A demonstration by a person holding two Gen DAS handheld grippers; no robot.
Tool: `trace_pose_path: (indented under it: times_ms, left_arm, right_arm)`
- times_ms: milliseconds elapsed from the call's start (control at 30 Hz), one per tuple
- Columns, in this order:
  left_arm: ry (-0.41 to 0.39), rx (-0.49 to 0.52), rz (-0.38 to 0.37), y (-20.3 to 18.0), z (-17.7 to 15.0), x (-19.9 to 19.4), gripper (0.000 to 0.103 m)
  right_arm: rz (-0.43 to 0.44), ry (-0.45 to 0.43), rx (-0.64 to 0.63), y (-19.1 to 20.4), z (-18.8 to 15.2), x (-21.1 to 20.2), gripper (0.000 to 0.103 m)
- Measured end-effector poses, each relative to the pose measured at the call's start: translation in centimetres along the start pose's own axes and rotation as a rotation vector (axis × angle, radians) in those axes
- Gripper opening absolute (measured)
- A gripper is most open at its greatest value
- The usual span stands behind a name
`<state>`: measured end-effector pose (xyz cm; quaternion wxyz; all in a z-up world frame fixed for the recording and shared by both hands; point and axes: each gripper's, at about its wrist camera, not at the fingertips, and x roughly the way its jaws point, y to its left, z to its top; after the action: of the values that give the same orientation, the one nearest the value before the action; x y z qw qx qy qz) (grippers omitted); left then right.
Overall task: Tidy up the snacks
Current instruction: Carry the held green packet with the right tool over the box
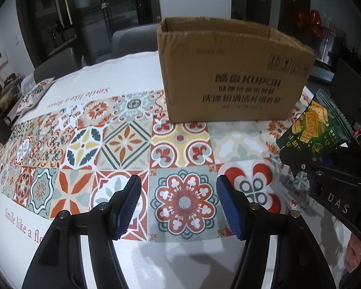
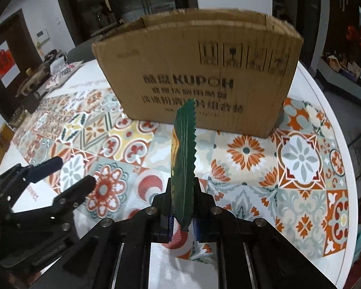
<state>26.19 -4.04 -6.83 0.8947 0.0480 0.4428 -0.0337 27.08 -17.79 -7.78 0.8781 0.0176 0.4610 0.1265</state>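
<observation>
- My right hand-held gripper (image 2: 182,213) is clamped on a green snack packet (image 2: 183,159), held edge-on above the patterned counter (image 2: 298,159), in front of the cardboard box (image 2: 197,72).
- The grip sits at the packet's lower end; its serrated seal edge points up toward the box.
- My left hand-held gripper (image 1: 178,202) stands part open with nothing between its pads, over the counter.
- Handling, as I judge it: the packet is light, thin and flexible, with a slick film; the crackers pictured on its face are likely brittle.
- Best hold: the flat sealed margin, with moderate pressure, so the contents are not crushed.
- The box is open at the top; its contents are not visible.
</observation>
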Motion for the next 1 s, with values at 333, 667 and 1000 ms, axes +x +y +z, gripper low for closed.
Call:
trace_pose_path:
  times_ms: [333,667,1000]
  left_arm:
    - [-0.093,0.021,-0.006,-0.1,2.4,-3.5,0.064]
    - [-0.162,0.041,-0.056,-0.1,6.3,-6.2,0.064]
    - [-0.198,0.059,-0.08,-0.1,10.8,-7.5,0.064]
  right_arm:
    - [0.001,-0.083,-0.007,0.7,1.3,-3.5,0.013]
    - [0.011,-0.155,-0.011,0.9,3.6,-6.4,0.013]
    - [-0.002,-0.186,-0.037,0.8,7.1,-8.1,0.013]
